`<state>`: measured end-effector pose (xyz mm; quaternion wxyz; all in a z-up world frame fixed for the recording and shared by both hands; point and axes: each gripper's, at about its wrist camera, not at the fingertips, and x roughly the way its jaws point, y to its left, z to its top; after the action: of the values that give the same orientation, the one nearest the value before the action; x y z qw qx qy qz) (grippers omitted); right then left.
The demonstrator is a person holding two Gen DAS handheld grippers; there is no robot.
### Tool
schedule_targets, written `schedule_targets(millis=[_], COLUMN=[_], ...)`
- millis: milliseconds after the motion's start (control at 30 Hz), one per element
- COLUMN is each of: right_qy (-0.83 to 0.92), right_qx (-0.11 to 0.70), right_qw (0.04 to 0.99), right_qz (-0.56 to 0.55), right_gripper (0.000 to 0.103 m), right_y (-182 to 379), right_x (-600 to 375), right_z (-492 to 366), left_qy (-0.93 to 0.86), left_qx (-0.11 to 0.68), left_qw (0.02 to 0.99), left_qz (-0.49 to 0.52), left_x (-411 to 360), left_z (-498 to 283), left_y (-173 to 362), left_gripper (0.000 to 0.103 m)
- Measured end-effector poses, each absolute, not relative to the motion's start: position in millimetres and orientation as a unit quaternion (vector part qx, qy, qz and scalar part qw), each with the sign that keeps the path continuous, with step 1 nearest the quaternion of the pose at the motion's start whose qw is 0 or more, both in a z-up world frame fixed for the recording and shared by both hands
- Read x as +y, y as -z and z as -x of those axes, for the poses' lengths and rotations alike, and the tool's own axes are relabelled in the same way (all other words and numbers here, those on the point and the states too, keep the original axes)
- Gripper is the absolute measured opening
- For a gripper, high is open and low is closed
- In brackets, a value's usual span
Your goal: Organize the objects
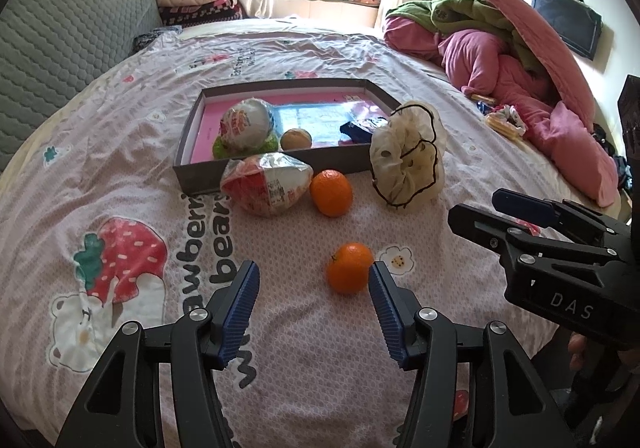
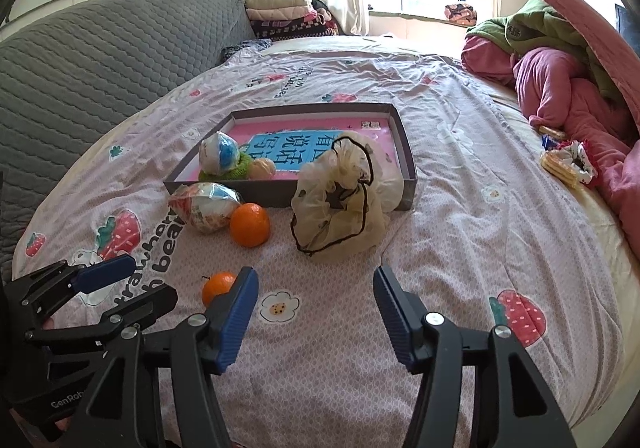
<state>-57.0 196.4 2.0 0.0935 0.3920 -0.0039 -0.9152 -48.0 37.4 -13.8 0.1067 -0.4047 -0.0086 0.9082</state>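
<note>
A grey box lid with a pink lining lies on the bed. It holds a wrapped snack ball, a small beige ball and a dark blue packet. In front of it lie a wrapped snack bag, an orange and a cream scrunchie. A nearer orange lies just left of my left gripper's right finger. My left gripper is open and empty. My right gripper is open and empty over bare sheet.
A pink and green heap of bedding lies at the right. A grey quilted headboard runs along the left. Biscuits and a small frilled item lie by the heap.
</note>
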Motion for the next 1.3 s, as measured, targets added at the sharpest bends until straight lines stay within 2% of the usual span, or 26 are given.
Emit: schedule_targets(millis=[333,1300], right_qy=[0.913,0.913], right_qx=[-0.008,-0.023], right_qw=[0.090,0.076], right_qz=[-0.398,-0.401], right_gripper=[0.064,0.065], right_y=[2,26], right_x=[201,215], right_z=[58,73], left_qy=[-0.899,-0.884], left_qx=[-0.005,-0.010], left_qw=[0.116,0.138], left_qz=[0.422,0.446], left_x=[47,62], left_z=[48,63], left_y=[24,53], left_gripper=[0.063,0.064])
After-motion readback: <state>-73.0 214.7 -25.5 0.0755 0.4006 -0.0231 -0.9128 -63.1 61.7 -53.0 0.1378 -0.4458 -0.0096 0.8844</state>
